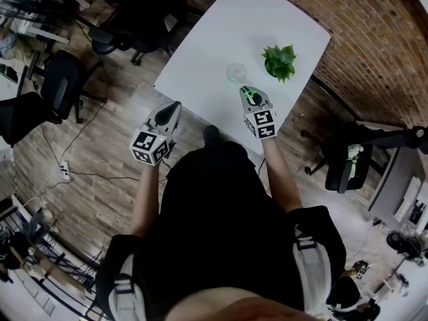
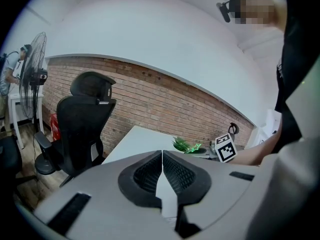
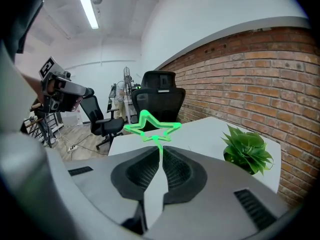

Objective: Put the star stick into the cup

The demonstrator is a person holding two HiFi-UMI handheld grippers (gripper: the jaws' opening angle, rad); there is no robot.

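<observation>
A green star stick (image 3: 151,128) juts up from between the jaws of my right gripper (image 3: 161,151), which is shut on its thin stem. In the head view the right gripper (image 1: 249,96) hovers over the near edge of the white table (image 1: 221,39), with the star stick (image 1: 251,95) at its tip. A clear cup (image 1: 236,72) stands on the table just beyond that tip. My left gripper (image 1: 171,110) is shut with nothing in it and hangs off the table's left edge; its jaws (image 2: 162,156) meet along one line.
A small green potted plant (image 1: 279,61) stands to the right of the cup, also in the right gripper view (image 3: 247,149). Black office chairs (image 1: 130,25) stand around the table on the wood floor. A brick wall (image 1: 374,39) runs behind the table.
</observation>
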